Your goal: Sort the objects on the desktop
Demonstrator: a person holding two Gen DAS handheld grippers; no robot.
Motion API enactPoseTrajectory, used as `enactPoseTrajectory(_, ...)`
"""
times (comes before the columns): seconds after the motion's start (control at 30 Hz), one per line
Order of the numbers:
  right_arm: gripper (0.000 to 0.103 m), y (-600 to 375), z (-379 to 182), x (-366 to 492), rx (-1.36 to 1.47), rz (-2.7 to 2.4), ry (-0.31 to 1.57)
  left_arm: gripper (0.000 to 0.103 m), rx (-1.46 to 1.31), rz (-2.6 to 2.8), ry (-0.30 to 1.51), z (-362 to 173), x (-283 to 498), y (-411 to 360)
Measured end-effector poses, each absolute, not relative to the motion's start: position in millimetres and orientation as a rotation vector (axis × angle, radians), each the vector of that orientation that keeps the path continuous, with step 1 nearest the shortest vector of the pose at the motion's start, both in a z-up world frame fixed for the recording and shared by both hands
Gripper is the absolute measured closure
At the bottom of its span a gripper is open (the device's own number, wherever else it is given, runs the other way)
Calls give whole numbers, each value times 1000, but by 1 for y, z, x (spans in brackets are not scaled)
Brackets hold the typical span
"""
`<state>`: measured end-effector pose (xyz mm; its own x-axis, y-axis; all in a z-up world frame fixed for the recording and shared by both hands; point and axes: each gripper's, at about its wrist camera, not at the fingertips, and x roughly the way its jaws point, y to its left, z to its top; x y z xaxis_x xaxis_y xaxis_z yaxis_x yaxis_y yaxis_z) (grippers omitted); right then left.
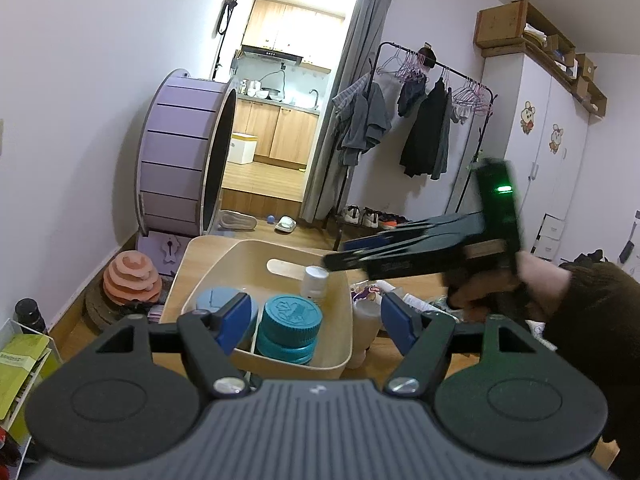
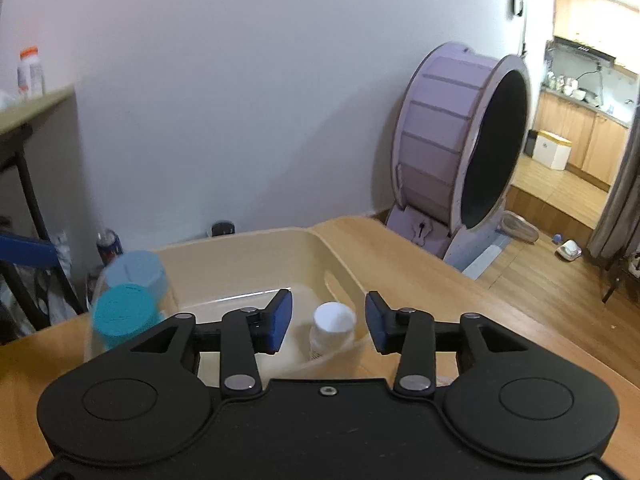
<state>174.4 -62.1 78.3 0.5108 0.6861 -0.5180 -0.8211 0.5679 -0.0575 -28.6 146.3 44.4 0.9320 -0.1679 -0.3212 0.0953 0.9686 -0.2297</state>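
Note:
A beige bin (image 1: 208, 280) stands on the wooden table (image 2: 400, 256). Inside it are a teal-capped jar (image 1: 288, 328), a grey-blue-capped jar (image 1: 224, 304) and a small white-capped bottle (image 1: 315, 282). My left gripper (image 1: 316, 324) is open just above the bin's near rim, holding nothing. In the right wrist view the right gripper (image 2: 328, 298) is open over the bin (image 2: 240, 240), with the white-capped bottle (image 2: 334, 320) upright just beyond its blue pads and not gripped. The teal jar (image 2: 122, 314) and grey-blue jar (image 2: 136, 270) sit at the bin's left end. A hand (image 1: 500, 280) holds the right gripper (image 1: 340, 258).
A cream bottle (image 1: 364, 328) stands outside the bin beside loose packets (image 1: 416, 300) on the table. A purple cat wheel (image 1: 180, 152) stands on the floor past the table's far end. At far right there is a clothes rack (image 1: 432, 120). Left of the table is a dark shelf frame (image 2: 24, 184).

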Motion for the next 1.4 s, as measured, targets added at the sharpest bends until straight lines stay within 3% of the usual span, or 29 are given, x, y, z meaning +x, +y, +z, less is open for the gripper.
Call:
enactPoseTrajectory(0.2,46,-109,80,138,-222,955,489,32,-214,-163,335,44,-31,143)
enactPoseTrajectory(0.57,47,-94,24,123,-251,964,631,32,-151,-255,404,31,-26,125)
enactPoseTrajectory(0.77,55,-78,16,132,-279,983,643,32,-149,-269,411,27,-26,122)
enactPoseTrajectory(0.97,55,-70,7,136,-330,962,619,32,-169,-263,409,27,-26,125)
enactPoseTrajectory(1.03,60,-70,7,136,-338,960,607,32,-173,-260,409,28,-26,125)
enactPoseTrajectory(1.07,69,-71,7,137,-338,952,605,32,-173,-258,409,28,-26,126)
enactPoseTrajectory(1.1,72,-73,8,138,-332,950,608,32,-174,-257,409,28,-26,126)
enactPoseTrajectory(1.4,72,-105,27,117,-342,926,582,32,-174,-263,410,30,-25,124)
